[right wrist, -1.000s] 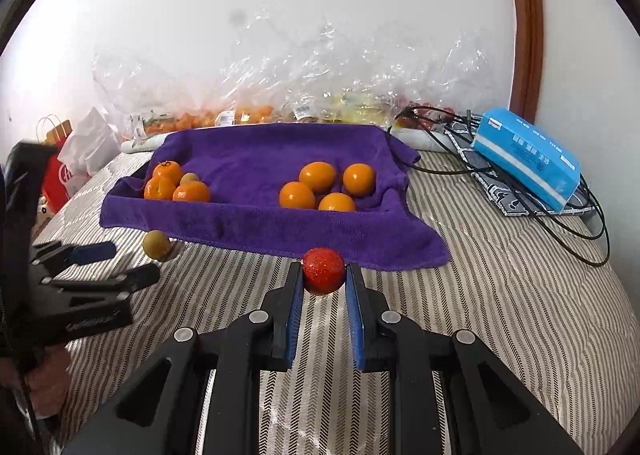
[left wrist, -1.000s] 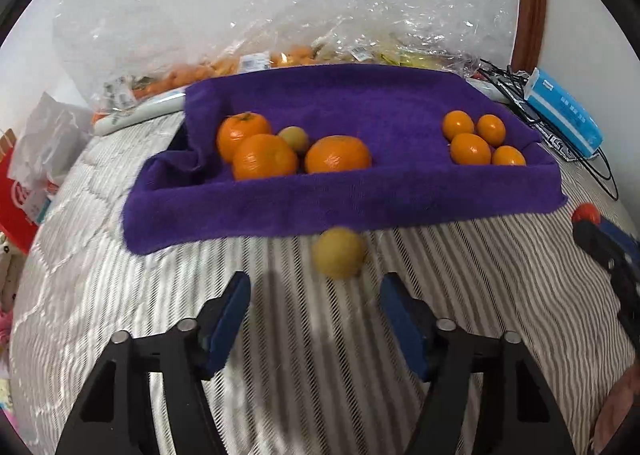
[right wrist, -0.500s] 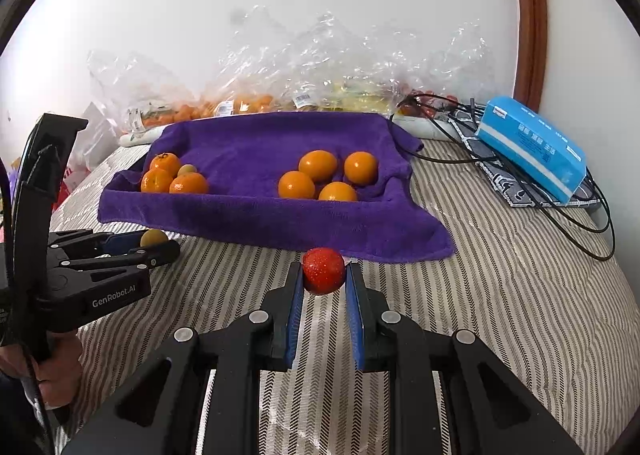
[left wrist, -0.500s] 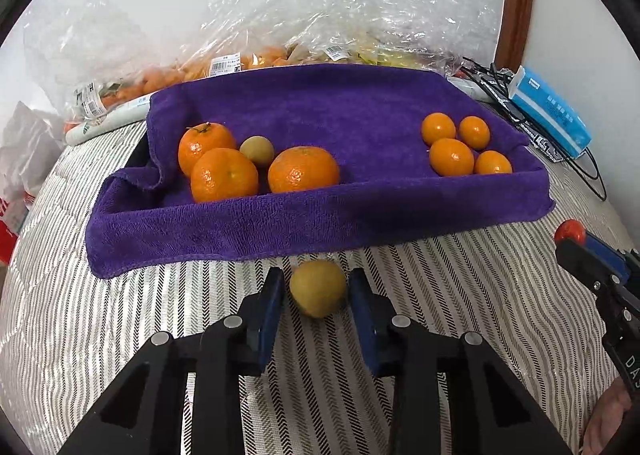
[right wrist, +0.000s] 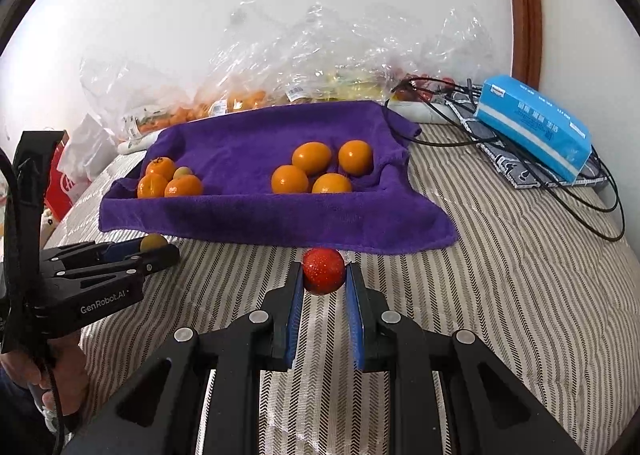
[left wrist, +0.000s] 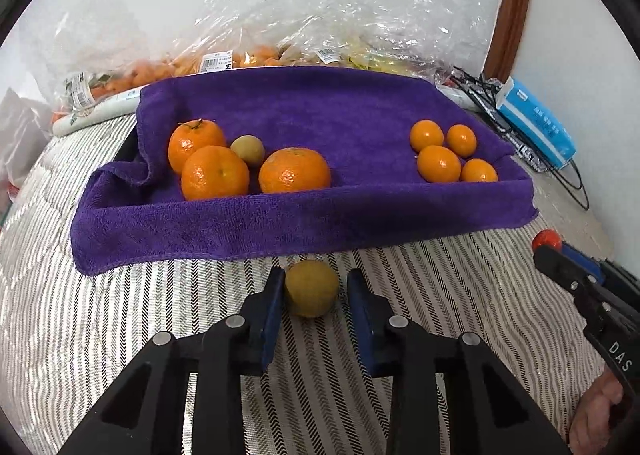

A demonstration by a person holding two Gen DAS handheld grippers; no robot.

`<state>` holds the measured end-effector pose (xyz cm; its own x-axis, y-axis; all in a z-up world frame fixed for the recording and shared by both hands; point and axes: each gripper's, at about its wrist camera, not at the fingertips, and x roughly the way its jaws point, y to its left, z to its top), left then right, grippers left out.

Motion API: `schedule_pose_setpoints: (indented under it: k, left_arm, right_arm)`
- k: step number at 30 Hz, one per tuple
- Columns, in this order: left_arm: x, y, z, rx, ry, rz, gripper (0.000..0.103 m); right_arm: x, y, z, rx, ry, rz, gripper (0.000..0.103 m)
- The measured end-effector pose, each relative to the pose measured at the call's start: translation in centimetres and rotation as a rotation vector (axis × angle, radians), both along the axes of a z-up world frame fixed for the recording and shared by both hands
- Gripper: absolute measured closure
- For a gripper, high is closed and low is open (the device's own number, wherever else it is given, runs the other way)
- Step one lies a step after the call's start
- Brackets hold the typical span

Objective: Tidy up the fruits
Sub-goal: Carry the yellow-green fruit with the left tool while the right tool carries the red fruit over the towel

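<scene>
Clear produce bags [left wrist: 280, 35], blue pack [left wrist: 536, 123], perhaps tissues, behind purple towel [left wrist: 320, 215].

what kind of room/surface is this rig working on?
Probably a bedroom at home, working on a bed: a quilted striped mattress cover runs under everything, with a wooden headboard or frame edge against the white wall, and shop fruit bags plus a tissue pack lying about.
</scene>
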<state>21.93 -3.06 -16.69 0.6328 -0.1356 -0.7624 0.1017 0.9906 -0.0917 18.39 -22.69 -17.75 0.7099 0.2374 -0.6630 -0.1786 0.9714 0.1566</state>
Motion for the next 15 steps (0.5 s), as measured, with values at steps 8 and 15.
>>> schedule_pose_setpoints:
  k: [8,15]
  left_arm:
    - [-0.5,1.0,0.1,-0.079,-0.017,0.008,0.077]
    - [-1.3,0.6,0.6,-0.075,-0.06,-0.019,0.077]
  right_arm:
    - [-0.1,0.1,0.0,0.036,-0.004,0.033,0.082]
    - [-0.3,-0.2,0.1,0.057,-0.015,0.025,0.082]
